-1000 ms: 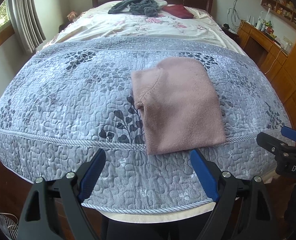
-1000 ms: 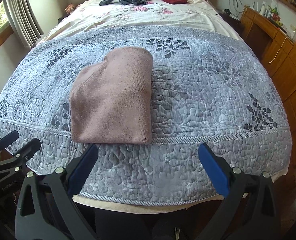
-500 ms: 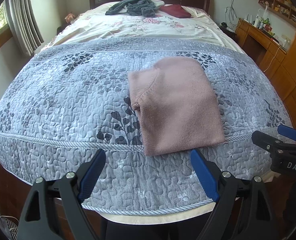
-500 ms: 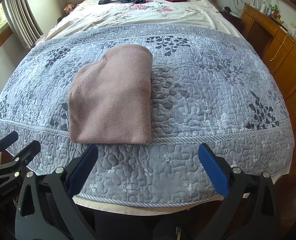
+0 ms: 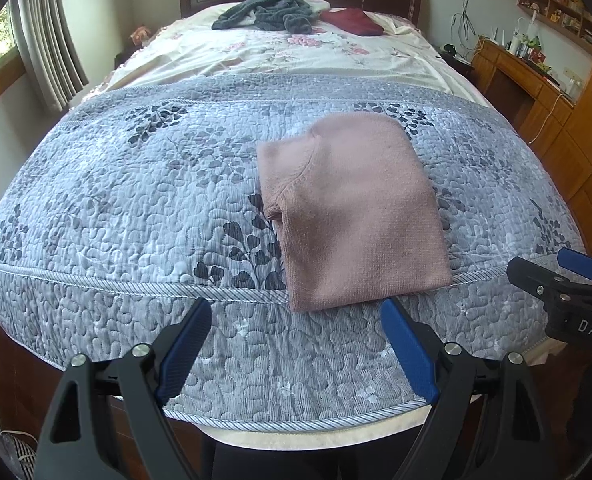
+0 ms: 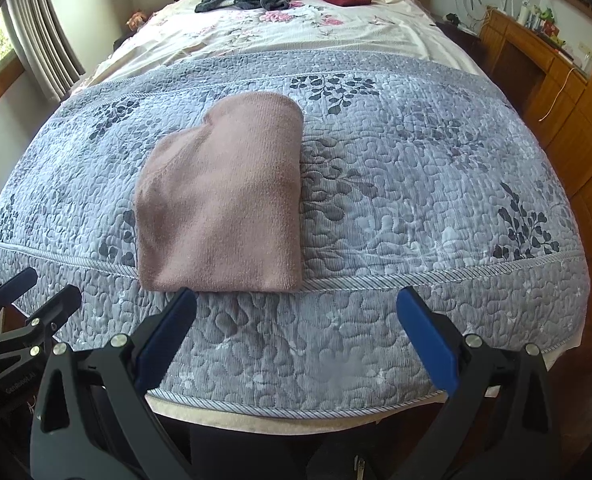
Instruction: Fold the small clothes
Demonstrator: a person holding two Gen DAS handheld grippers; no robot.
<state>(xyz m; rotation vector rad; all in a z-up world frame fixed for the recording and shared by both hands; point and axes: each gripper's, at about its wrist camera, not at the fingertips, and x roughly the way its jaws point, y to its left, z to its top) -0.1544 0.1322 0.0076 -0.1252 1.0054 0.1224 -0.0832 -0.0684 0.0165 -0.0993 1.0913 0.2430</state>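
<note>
Pink knit garment [image 5: 352,216] lay folded into thick rectangle at foot of bed, on grey quilted bedspread [image 5: 136,208], near edge. Fold looked finished or nearly. Left gripper [image 5: 296,344] and right gripper [image 6: 300,332] both spread wide, empty, hovering short of it. Grey clothes heap [image 5: 268,12] and dark red item [image 5: 352,22] by headboard, likely left.

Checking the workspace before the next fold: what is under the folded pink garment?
The pink garment lies on the grey quilted bedspread, crossing its corded border. Its inner layers and the quilt beneath are hidden.
</note>
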